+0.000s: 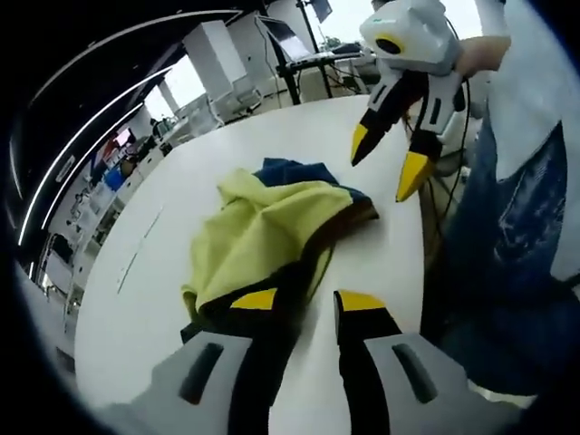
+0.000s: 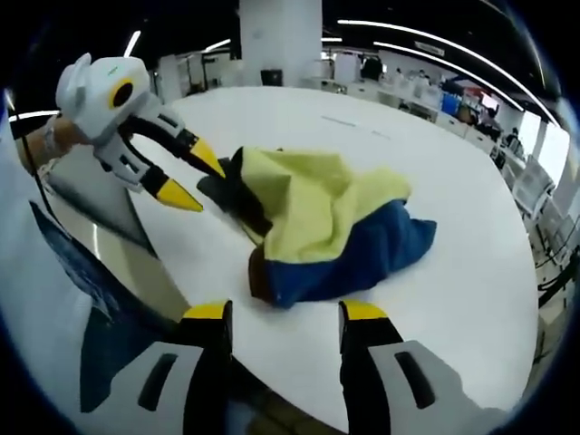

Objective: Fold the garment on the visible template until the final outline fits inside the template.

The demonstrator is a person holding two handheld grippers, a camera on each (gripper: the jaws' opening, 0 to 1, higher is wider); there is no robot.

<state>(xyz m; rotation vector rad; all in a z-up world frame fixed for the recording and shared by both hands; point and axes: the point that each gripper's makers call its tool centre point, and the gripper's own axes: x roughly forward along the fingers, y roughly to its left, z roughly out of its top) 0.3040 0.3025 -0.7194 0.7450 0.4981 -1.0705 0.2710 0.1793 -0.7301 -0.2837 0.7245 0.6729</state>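
A crumpled garment (image 1: pixel 272 222), yellow with blue and black parts, lies bunched in a heap on the white round table (image 1: pixel 362 272). My left gripper (image 1: pixel 306 304) is open, its yellow tips right at the garment's black edge with nothing clamped. My right gripper (image 1: pixel 388 161) hangs open above the heap's far blue side. From the right gripper view the garment (image 2: pixel 326 227) lies just beyond my open right gripper (image 2: pixel 285 313), blue part nearest. The left gripper (image 2: pixel 195 177) stands open at the black edge on the far left.
Faint thin lines (image 1: pixel 136 258) mark the table to the left of the heap, also visible as lines (image 2: pixel 349 122) beyond it. A person in jeans (image 1: pixel 507 245) stands at the table's edge. Desks and chairs (image 1: pixel 227 95) fill the room behind.
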